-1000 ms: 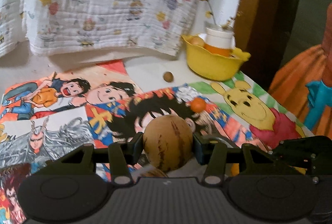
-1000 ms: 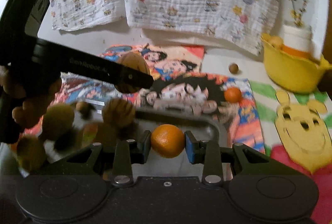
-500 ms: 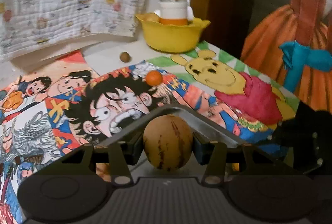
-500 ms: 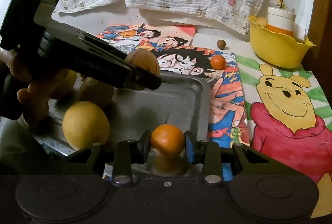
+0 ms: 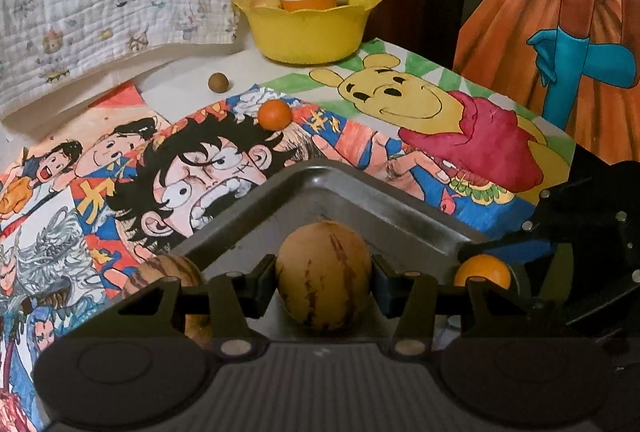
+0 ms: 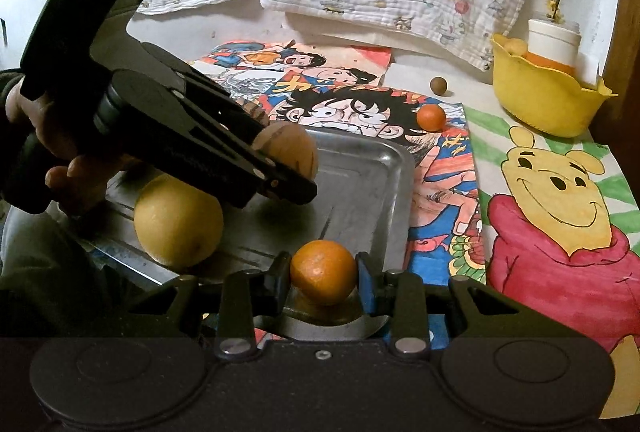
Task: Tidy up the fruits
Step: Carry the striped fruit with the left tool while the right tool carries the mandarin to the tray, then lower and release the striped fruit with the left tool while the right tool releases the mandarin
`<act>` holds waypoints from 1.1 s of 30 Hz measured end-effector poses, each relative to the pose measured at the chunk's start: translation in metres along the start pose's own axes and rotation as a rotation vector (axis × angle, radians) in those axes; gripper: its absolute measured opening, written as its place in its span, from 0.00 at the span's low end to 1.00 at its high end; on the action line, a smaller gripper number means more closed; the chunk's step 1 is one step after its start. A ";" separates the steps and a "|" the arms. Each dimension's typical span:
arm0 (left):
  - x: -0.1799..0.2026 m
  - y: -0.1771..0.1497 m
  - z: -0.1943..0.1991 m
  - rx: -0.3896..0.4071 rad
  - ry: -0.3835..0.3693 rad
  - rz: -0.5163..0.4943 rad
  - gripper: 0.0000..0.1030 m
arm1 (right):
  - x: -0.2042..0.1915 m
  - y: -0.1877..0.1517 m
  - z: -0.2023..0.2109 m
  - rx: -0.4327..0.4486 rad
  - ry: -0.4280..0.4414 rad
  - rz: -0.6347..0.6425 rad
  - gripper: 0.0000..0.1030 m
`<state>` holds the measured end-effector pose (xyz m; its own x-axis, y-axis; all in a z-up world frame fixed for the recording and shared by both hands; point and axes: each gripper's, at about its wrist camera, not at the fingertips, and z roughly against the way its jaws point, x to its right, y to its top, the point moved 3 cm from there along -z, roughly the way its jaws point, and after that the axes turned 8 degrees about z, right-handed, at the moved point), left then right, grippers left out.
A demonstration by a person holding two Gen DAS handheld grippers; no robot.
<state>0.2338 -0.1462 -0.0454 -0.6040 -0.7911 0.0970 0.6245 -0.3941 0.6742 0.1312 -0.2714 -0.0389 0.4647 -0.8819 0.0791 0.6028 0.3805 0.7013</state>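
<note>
Tan, brown-striped melon (image 5: 324, 278) sat clamped in the left gripper (image 5: 323, 282) at lower centre, over the metal tray (image 5: 352, 207). The right gripper (image 6: 323, 272) pinched an orange (image 6: 323, 271) (tray's near edge); a yellow citrus fruit (image 6: 178, 222) lay at centre left.

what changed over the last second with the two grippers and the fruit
Both grippers carried their fruit in over the metal tray. The left gripper moved its striped melon from above the drawings to low over a tray corner. The right gripper brought its orange down near the tray's front edge. Nothing was released. The loose small orange, brown ball and yellow bowl stayed put.
</note>
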 end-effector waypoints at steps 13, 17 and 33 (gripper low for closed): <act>0.002 -0.002 -0.005 -0.030 0.016 -0.008 0.52 | -0.001 -0.001 0.000 -0.002 0.002 0.002 0.35; 0.001 -0.001 -0.004 -0.029 0.021 -0.002 0.53 | 0.000 -0.001 0.001 -0.001 0.002 0.002 0.35; 0.002 0.000 0.019 0.038 0.034 0.028 0.72 | -0.005 -0.004 0.009 0.024 0.007 0.000 0.51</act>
<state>0.2228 -0.1391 -0.0307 -0.5690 -0.8173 0.0914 0.6210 -0.3542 0.6993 0.1211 -0.2713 -0.0359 0.4691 -0.8800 0.0746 0.5870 0.3738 0.7181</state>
